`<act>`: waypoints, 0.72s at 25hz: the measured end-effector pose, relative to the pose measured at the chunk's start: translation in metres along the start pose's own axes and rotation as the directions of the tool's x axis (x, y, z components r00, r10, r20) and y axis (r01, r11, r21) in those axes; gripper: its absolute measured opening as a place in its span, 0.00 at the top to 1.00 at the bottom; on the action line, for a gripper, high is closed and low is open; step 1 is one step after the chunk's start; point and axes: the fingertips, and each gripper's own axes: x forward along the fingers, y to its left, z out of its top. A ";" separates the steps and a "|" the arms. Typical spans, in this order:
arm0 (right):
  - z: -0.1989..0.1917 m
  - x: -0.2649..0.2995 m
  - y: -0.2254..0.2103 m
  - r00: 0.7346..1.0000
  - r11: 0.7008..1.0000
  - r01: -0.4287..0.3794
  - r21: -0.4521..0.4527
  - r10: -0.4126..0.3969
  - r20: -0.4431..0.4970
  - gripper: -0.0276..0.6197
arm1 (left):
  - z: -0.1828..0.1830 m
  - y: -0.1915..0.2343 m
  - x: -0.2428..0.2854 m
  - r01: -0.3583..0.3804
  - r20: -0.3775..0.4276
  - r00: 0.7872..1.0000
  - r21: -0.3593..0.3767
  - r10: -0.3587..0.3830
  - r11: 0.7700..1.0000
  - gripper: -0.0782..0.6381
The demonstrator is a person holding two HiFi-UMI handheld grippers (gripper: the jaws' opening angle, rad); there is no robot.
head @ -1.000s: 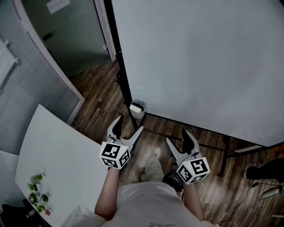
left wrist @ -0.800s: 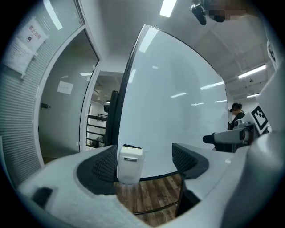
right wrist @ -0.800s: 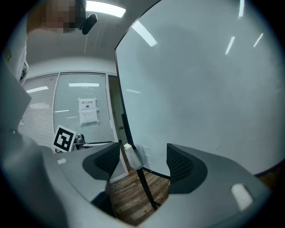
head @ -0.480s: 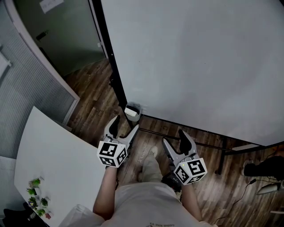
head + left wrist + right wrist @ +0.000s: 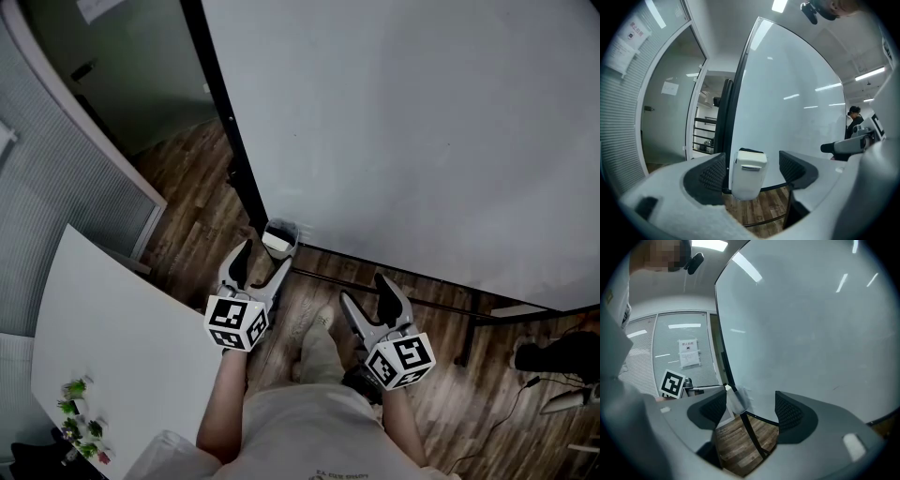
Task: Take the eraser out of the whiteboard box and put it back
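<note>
**A:** Eraser's place?

**B:** Inside the small white plastic box (image 5: pixel 749 174) hung at the lower left corner of the large whiteboard (image 5: pixel 422 122). Only a dark strip (image 5: pixel 751 151) showed above the rim, likely the eraser.

**A:** Fingers?

**B:** The left gripper (image 5: pixel 263 260) had its fingers apart, though they had just been easing inward. The box was framed between them, just ahead and untouched. The right gripper (image 5: pixel 366 292) was spread and empty, over the wood floor (image 5: pixel 192 202).

**A:** Advice?

**B:** Come in above the rim and pinch the strip, not the box wall. Lift straight up and keep the right gripper clear.
</note>
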 end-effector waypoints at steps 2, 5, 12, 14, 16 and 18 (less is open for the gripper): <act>-0.002 0.003 -0.001 1.000 1.000 -0.002 0.004 0.002 -0.008 0.45 | 0.000 0.000 0.004 0.003 -0.003 1.000 0.000 -0.003 1.000 0.41; -0.006 0.007 -0.002 1.000 1.000 -0.008 0.011 0.009 -0.019 0.45 | -0.001 -0.002 0.010 0.009 -0.004 1.000 0.001 -0.009 1.000 0.42; -0.012 0.011 -0.009 0.999 1.000 -0.006 0.020 0.007 -0.033 0.46 | -0.003 0.002 0.021 0.006 -0.006 1.000 0.004 -0.006 1.000 0.42; -0.012 0.012 -0.011 0.999 1.000 -0.005 0.024 0.006 -0.035 0.46 | -0.003 0.004 0.024 0.003 -0.007 1.000 0.003 -0.003 1.000 0.42; -0.012 0.014 -0.014 0.999 1.000 -0.005 0.027 0.006 -0.036 0.46 | -0.003 0.005 0.027 0.001 -0.006 1.000 0.004 -0.001 1.000 0.43; -0.013 0.015 -0.016 0.999 1.000 -0.004 0.030 0.005 -0.039 0.46 | -0.004 0.005 0.030 0.000 -0.009 1.000 0.011 0.000 1.000 0.43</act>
